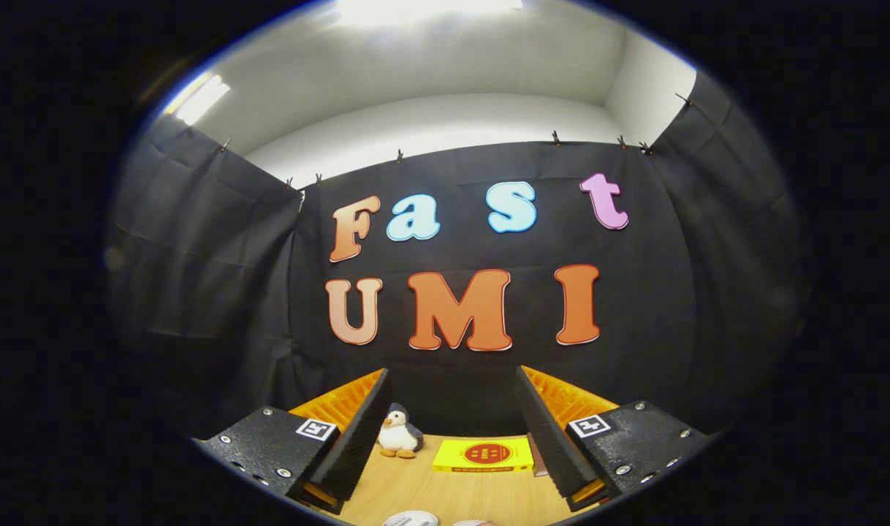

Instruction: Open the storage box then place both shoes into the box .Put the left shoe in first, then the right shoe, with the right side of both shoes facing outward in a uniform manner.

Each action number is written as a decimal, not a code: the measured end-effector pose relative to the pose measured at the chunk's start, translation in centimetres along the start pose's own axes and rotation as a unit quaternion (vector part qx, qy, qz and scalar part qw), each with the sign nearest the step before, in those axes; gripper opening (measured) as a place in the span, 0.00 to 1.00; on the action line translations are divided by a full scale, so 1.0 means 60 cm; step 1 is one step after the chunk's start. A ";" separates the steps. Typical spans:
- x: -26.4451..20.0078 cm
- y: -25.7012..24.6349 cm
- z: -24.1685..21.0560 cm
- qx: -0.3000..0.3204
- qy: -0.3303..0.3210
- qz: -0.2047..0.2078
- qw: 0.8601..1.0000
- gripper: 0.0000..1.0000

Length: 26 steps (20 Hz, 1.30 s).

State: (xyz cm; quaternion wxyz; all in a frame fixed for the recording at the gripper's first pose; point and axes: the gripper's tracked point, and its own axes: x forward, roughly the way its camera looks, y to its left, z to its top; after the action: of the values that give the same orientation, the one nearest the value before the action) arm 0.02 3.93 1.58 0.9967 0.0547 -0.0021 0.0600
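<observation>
The claw [452,409] is held up high and looks toward the black cloth wall [196,241] at the back of the booth. Its two fingers are spread wide, with a big gap between them. Nothing is between them, and they touch nothing.

The left finger [354,431] has a black ridged pad on its inner side and an orange ribbed part behind it. A small square black-and-white tag sits on its black base.

Just past that finger, a little toy penguin [399,432] sits on the wooden table [445,493]. It is white with a dark back and orange feet. It sits near the cloth wall.

Next to it, further right, a flat yellow box [484,455] with a red circle on top lies on the table. It is in the gap between the two fingers, but far beyond them.

The right finger [551,431] looks the same as the left one, black pad and orange ribs.

Low down, close under the claw, two pale round shapes [410,519] peek up over the near table edge. I cannot tell if they are the shoes. I cannot tell where the storage box is.
</observation>
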 end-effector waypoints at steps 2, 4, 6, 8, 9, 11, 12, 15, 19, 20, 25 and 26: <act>0.004 0.023 -0.025 0.017 0.021 0.021 0.999 1.00; 0.005 0.052 -0.052 0.027 0.045 0.045 0.998 0.99; 0.009 0.080 -0.077 0.031 0.064 0.068 0.995 0.99; 0.010 0.112 -0.109 0.035 0.085 0.094 0.991 0.99; 0.009 0.129 -0.127 0.037 0.100 0.108 0.988 0.99; 0.007 0.162 -0.168 0.044 0.133 0.136 0.981 0.99; 0.004 0.177 -0.188 0.050 0.151 0.148 0.976 0.99; -0.003 0.221 -0.256 0.077 0.212 0.182 0.957 0.99; -0.021 0.282 -0.326 0.155 0.304 0.217 0.915 0.97; -0.023 0.295 -0.341 0.170 0.321 0.223 0.905 0.96; -0.052 0.362 -0.423 0.232 0.418 0.249 0.842 0.97; -0.058 0.373 -0.444 0.244 0.437 0.249 0.829 0.96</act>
State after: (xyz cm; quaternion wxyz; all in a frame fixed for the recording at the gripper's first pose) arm -6.16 28.53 -22.51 0.7990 0.2614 0.4351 0.3224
